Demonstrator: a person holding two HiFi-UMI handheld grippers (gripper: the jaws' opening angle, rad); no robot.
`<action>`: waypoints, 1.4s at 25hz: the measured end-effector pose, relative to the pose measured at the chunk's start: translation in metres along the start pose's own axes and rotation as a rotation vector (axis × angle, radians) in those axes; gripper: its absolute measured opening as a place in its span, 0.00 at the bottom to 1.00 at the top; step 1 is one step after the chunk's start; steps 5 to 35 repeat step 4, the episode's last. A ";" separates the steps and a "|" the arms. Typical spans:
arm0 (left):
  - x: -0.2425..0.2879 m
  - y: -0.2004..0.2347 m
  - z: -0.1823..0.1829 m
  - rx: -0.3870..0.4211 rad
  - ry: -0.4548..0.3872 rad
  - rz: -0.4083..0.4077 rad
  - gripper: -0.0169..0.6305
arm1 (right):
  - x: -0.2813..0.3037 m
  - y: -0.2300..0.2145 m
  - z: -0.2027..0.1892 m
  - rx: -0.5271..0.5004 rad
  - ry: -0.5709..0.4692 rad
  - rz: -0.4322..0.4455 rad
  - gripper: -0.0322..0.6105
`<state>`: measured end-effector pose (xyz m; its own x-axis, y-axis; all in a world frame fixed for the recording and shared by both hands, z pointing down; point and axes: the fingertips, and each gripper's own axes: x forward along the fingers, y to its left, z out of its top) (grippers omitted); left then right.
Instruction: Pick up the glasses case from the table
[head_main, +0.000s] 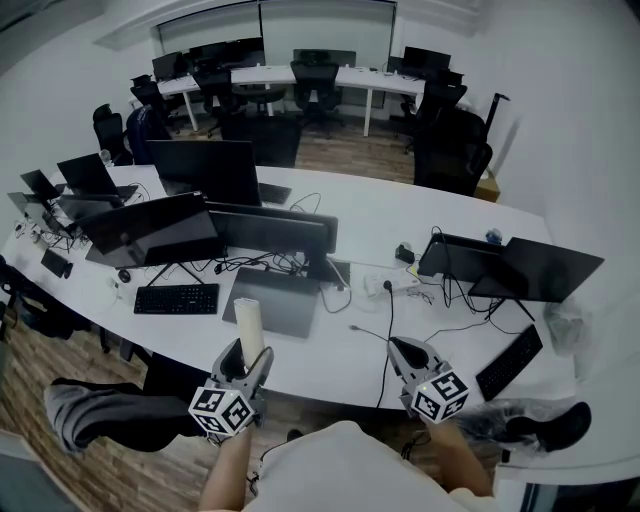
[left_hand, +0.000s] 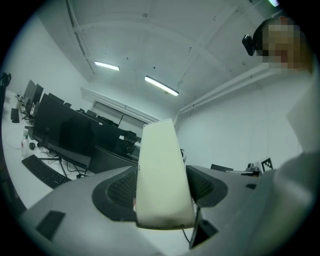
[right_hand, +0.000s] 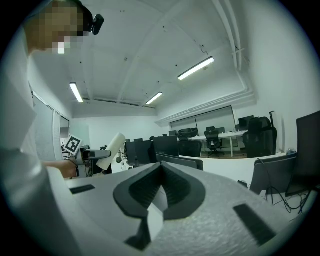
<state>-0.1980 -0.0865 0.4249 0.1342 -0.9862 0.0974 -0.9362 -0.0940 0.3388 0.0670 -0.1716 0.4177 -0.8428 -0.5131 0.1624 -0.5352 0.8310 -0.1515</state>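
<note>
The glasses case (head_main: 249, 329) is a cream, oblong box held clear above the white table (head_main: 330, 355), near its front edge. My left gripper (head_main: 243, 368) is shut on its lower end, and the case sticks out forward and upward past the jaws. In the left gripper view the case (left_hand: 161, 172) fills the gap between both ribbed pads (left_hand: 121, 189). My right gripper (head_main: 404, 351) hovers to the right over the table's front edge, shut with nothing in it. In the right gripper view its jaws (right_hand: 161, 169) meet at the tips, and the case (right_hand: 113, 149) shows far off at the left.
Several dark monitors (head_main: 205, 170) stand along the curved table, with a closed grey laptop (head_main: 280, 300), a black keyboard (head_main: 177, 298) at left and another keyboard (head_main: 510, 362) at right. Cables (head_main: 388, 330) run across the middle. Office chairs (head_main: 450, 150) stand behind.
</note>
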 end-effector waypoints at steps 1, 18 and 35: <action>0.000 0.001 0.000 0.001 0.000 0.000 0.49 | 0.001 0.000 0.000 0.000 0.000 -0.001 0.05; 0.001 0.003 0.003 0.004 -0.003 0.000 0.49 | 0.003 0.001 0.000 0.000 0.000 -0.001 0.05; 0.001 0.003 0.003 0.004 -0.003 0.000 0.49 | 0.003 0.001 0.000 0.000 0.000 -0.001 0.05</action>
